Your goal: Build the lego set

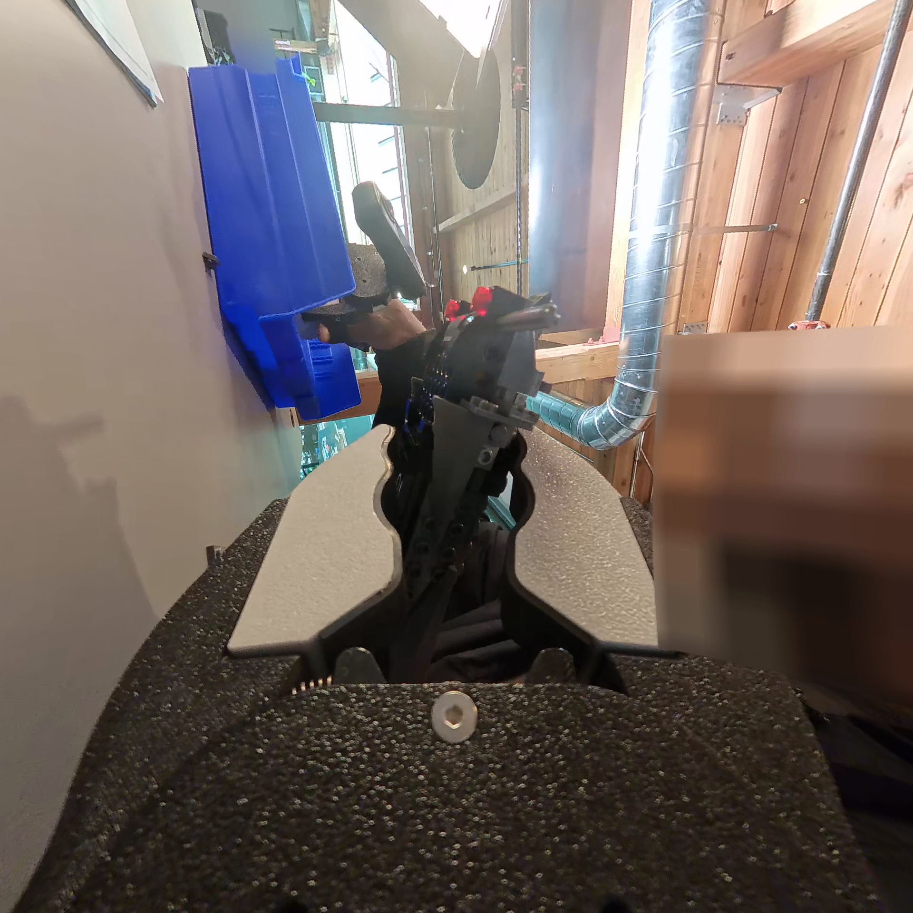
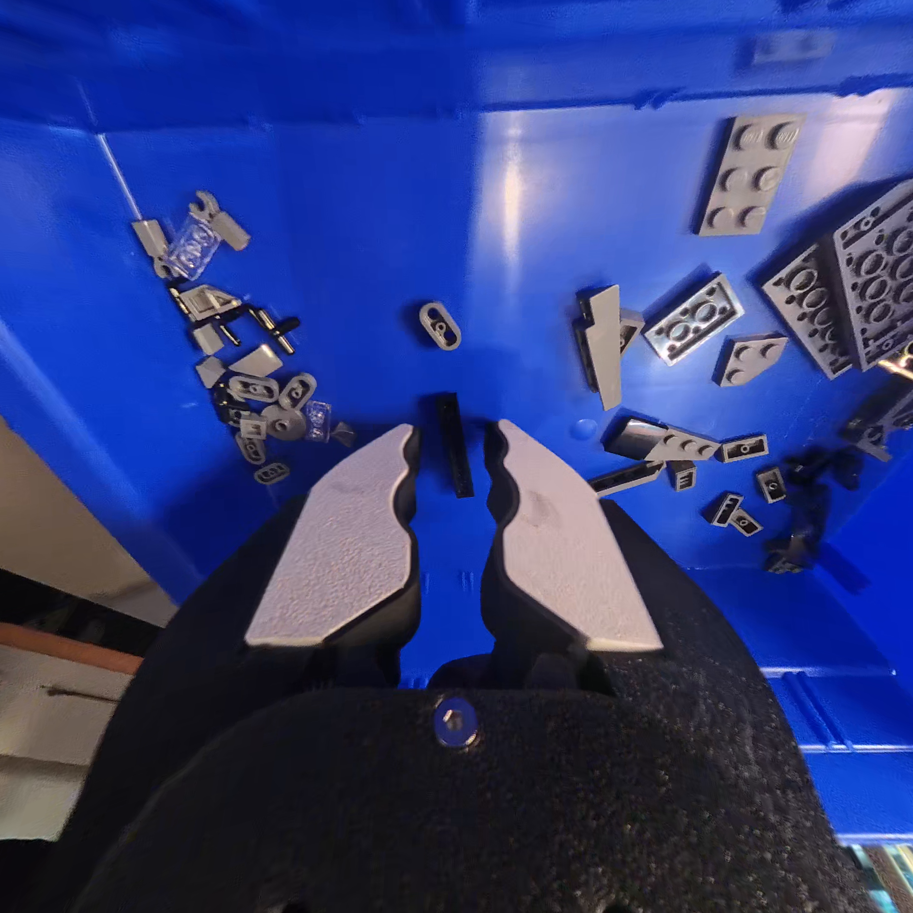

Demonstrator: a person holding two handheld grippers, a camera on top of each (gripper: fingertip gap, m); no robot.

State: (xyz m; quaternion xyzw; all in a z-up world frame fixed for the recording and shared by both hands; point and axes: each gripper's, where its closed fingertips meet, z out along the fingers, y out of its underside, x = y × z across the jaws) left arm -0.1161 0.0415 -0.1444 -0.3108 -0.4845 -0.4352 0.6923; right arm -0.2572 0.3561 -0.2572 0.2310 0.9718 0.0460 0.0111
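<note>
My left gripper (image 1: 457, 439) is shut on a dark grey brick-built model (image 1: 474, 405) with small red clear pieces at its far end, and holds it in the air. The model's long grey wedge runs down between the fingers. My right gripper (image 2: 452, 435) is open inside a blue bin (image 2: 494, 247). A long black plate (image 2: 453, 459) lies on the bin floor between its fingertips, with a gap on both sides. In the left wrist view the right gripper (image 1: 380, 257), held by a hand, reaches into the same blue bin (image 1: 267, 197).
Loose grey pieces lie on the bin floor: a small oval piece (image 2: 439, 325), a cluster at the left (image 2: 257, 395), a studded plate (image 2: 746, 173) and larger dark plates (image 2: 850, 296) at the right. A metal duct (image 1: 657, 197) and a wooden wall (image 1: 790, 197) stand behind. The left gripper's tips are roughly 35 cm from the right gripper's.
</note>
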